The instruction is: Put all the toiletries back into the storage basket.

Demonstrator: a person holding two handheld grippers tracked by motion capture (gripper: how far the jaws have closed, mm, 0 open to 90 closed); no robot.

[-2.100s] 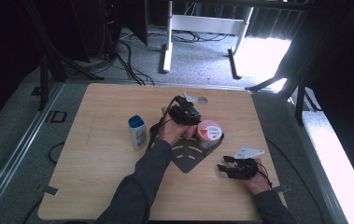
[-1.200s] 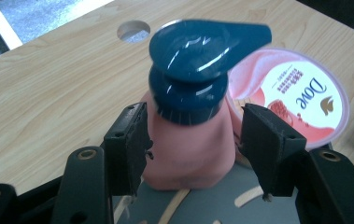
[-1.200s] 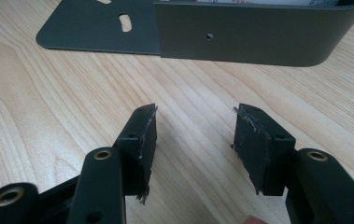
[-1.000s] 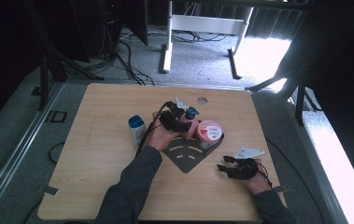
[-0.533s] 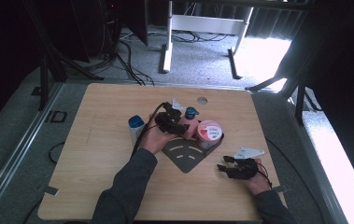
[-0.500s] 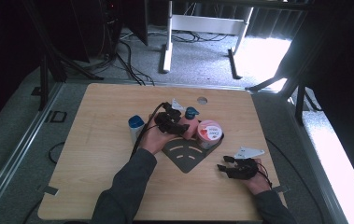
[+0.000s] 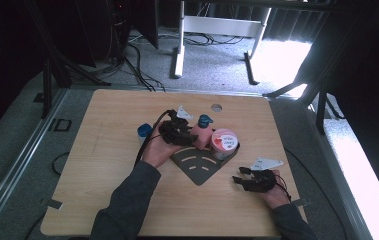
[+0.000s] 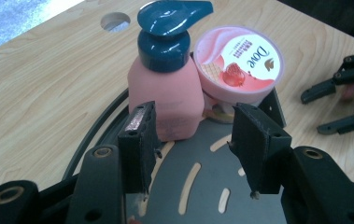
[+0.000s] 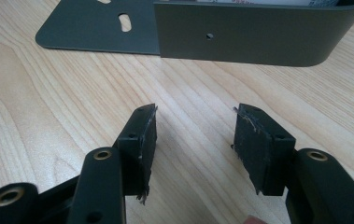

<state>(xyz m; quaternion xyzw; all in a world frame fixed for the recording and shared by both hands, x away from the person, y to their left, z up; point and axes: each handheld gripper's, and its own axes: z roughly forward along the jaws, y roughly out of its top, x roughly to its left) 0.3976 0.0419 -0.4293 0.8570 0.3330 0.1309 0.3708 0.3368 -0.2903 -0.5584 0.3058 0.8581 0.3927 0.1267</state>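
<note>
A pink pump bottle (image 7: 202, 134) with a dark blue pump head stands upright on the dark grey corner tray (image 7: 200, 167). A pink Dove tub (image 7: 224, 142) sits right beside it. My left gripper (image 7: 188, 136) is just left of the bottle. In the left gripper view its jaws (image 8: 195, 144) are open, and the bottle (image 8: 165, 93) and the tub (image 8: 237, 58) lie just beyond the tips, with nothing between the pads. My right gripper (image 7: 239, 175) rests low near the table's front right. Its jaws (image 9: 195, 135) are open over bare wood, facing the tray's outer wall (image 9: 258, 32).
A blue-capped container (image 7: 144, 131) stands behind the left hand, partly hidden by it. A round hole (image 7: 216, 107) is cut in the wooden tabletop (image 7: 102, 170) near the far edge. Cables and a desk frame lie on the floor beyond the table.
The left gripper has drawn back to the left and toward the person, away from the pink bottle, which stays upright on the tray. The right gripper has not moved.
</note>
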